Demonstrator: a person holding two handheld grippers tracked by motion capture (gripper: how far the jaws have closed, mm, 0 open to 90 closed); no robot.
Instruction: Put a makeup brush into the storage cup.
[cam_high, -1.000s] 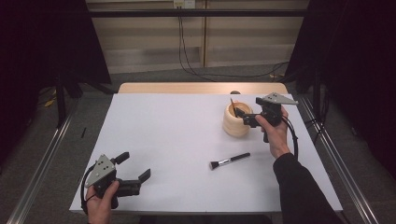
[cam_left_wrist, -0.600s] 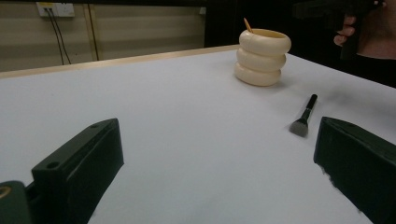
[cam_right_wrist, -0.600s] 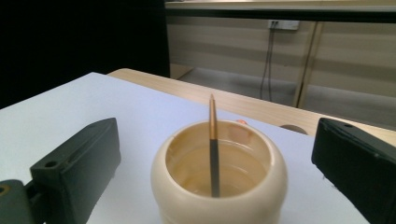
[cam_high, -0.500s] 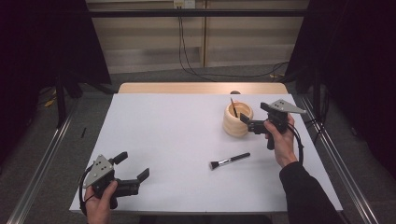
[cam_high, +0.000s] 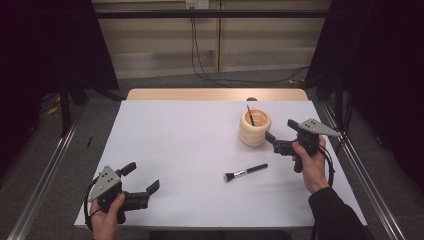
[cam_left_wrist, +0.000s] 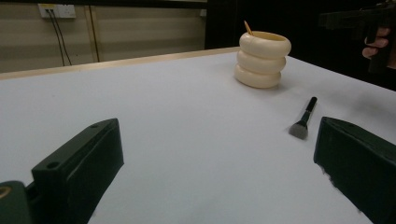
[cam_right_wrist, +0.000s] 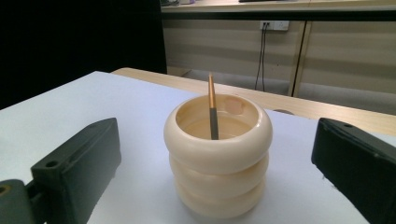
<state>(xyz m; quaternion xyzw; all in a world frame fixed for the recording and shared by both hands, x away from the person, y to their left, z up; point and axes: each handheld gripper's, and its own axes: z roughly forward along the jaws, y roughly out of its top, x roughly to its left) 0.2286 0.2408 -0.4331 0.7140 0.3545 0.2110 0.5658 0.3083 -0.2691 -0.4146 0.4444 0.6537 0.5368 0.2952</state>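
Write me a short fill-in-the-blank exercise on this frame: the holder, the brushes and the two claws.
1. The cream ribbed holder has ____ brush handle standing in it.
2. The black makeup brush lies flat on the ____ table.
3. The right claw points at the holder with its jaws ____.
4. The left claw is at the near ____ corner of the table, jaws open and holding nothing.

Missing words: one; white; open; left

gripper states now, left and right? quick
Left gripper: open, holding nothing, low over the white table.
Right gripper: open, holding nothing, facing the cream ribbed ceramic holder with a thin stick inside.
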